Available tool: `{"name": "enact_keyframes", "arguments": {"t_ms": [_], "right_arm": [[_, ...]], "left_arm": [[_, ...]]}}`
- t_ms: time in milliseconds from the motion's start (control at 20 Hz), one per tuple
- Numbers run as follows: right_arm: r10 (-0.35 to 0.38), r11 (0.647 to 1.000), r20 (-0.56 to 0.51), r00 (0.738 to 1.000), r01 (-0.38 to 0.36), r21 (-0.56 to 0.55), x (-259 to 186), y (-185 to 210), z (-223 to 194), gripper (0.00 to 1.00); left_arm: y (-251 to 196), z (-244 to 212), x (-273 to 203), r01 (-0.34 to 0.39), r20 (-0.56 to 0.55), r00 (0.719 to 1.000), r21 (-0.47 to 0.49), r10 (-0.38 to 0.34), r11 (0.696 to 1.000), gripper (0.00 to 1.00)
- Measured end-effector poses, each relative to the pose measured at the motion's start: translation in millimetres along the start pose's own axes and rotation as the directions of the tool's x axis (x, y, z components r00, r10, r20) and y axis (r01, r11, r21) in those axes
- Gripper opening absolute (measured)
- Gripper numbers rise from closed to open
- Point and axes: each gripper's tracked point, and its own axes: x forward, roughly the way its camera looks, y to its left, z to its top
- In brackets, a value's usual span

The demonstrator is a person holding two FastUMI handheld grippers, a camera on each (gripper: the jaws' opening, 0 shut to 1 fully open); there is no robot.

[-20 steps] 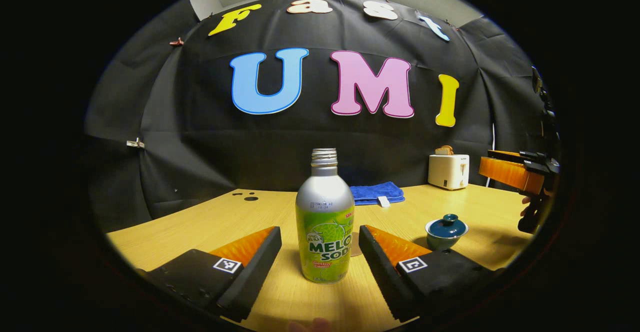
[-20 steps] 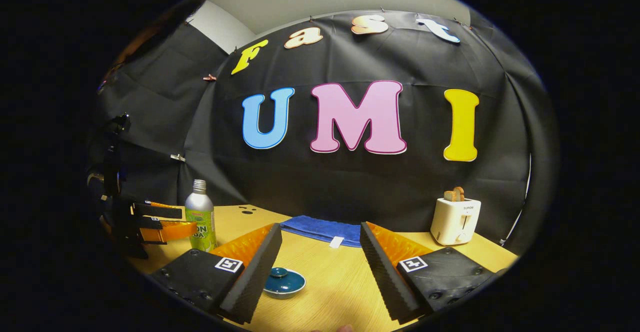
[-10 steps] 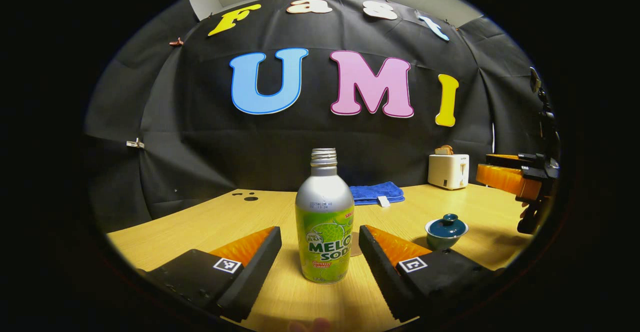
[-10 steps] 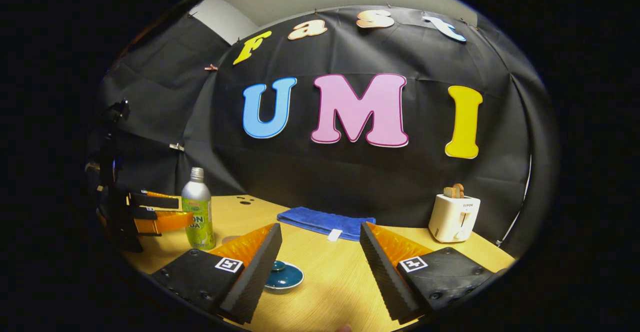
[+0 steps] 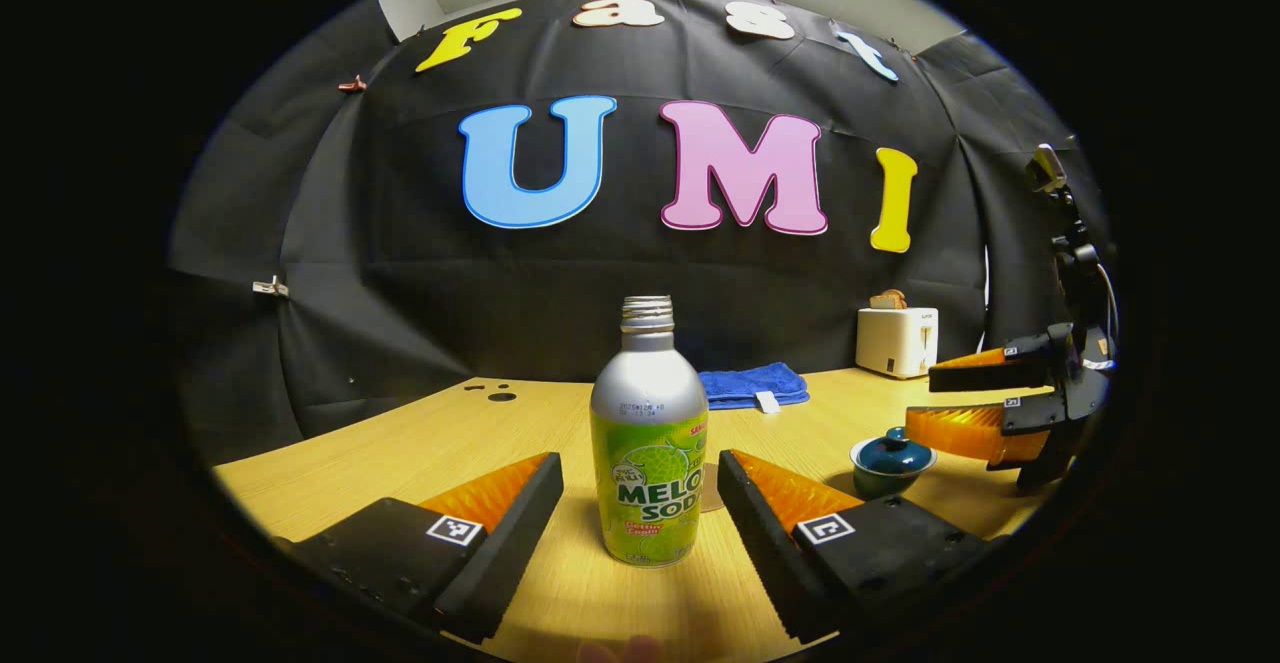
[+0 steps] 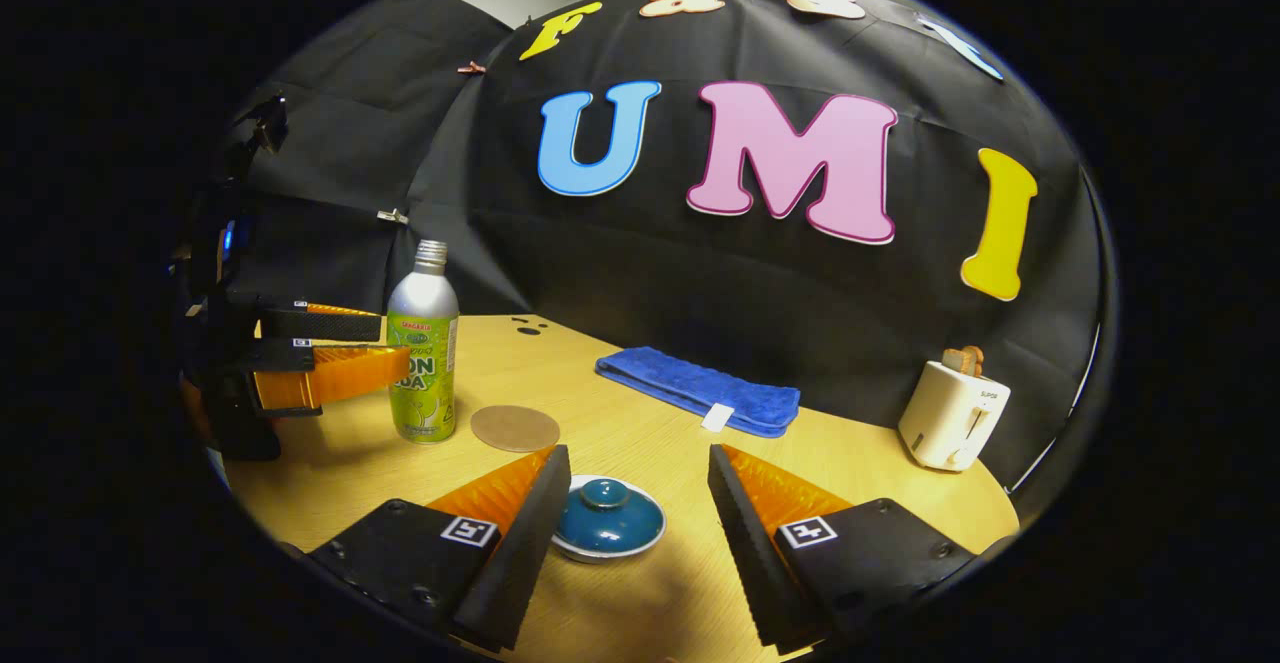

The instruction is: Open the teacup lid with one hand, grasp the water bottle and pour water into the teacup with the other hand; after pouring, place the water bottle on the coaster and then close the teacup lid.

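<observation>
A silver and green bottle [image 5: 649,438] without a cap stands upright on the wooden table, between the open fingers of my left gripper [image 5: 640,503], which do not touch it. The same bottle [image 6: 423,348] and left gripper [image 6: 345,348] show at the left of the right gripper view. A round brown coaster [image 6: 515,427] lies just right of the bottle. The teal teacup with its lid [image 6: 607,517] on sits between the open fingers of my right gripper [image 6: 635,498], seen from above. In the left gripper view the teacup [image 5: 892,461] is at the right, with the right gripper [image 5: 950,403] hanging over it.
A folded blue towel [image 6: 700,393] lies at the back of the table [image 6: 560,383]. A white toaster [image 6: 953,414] with bread in it stands at the back right. Small dark holes [image 6: 526,325] mark the tabletop behind the bottle.
My right gripper has tilted down and come over the teacup, which now sits between its fingers. The left gripper and the bottle have stayed put.
</observation>
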Motion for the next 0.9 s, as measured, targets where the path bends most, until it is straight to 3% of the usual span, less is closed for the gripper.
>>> {"name": "enact_keyframes", "arguments": {"t_ms": [300,350,400,500,550,700,900], "right_arm": [[0.014,1.000,-0.075,0.997,-0.013,0.022,12,6,-18,0.67],[0.014,1.000,-0.084,0.996,-0.012,0.023,14,6,-20,0.57],[0.022,0.999,-0.088,0.996,-0.019,0.030,14,9,-21,0.53],[0.040,0.998,-0.092,0.995,-0.035,0.052,17,13,-23,0.53],[0.050,0.997,-0.089,0.995,-0.045,0.060,14,16,-21,0.34],[0.077,0.995,-0.086,0.993,-0.070,0.074,14,18,-21,0.32],[0.049,0.996,-0.042,0.998,-0.046,0.071,9,9,-7,0.29]], "left_arm": [[-1,-1,0,0.005,0.001,1.000,0.000,-0.005,1.000,0.99],[-1,-2,0,0.005,0.001,1.000,0.000,-0.005,1.000,0.99],[-1,-1,0,0.005,0.001,1.000,0.000,-0.005,1.000,0.98],[-1,-1,0,0.007,0.001,1.000,0.001,-0.007,1.000,0.99],[-1,-2,0,0.008,0.001,1.000,0.001,-0.008,1.000,0.99],[-1,-2,0,0.008,0.001,1.000,0.001,-0.008,1.000,0.98],[-1,-2,-1,0.008,0.001,1.000,0.000,-0.008,1.000,0.98]]}}
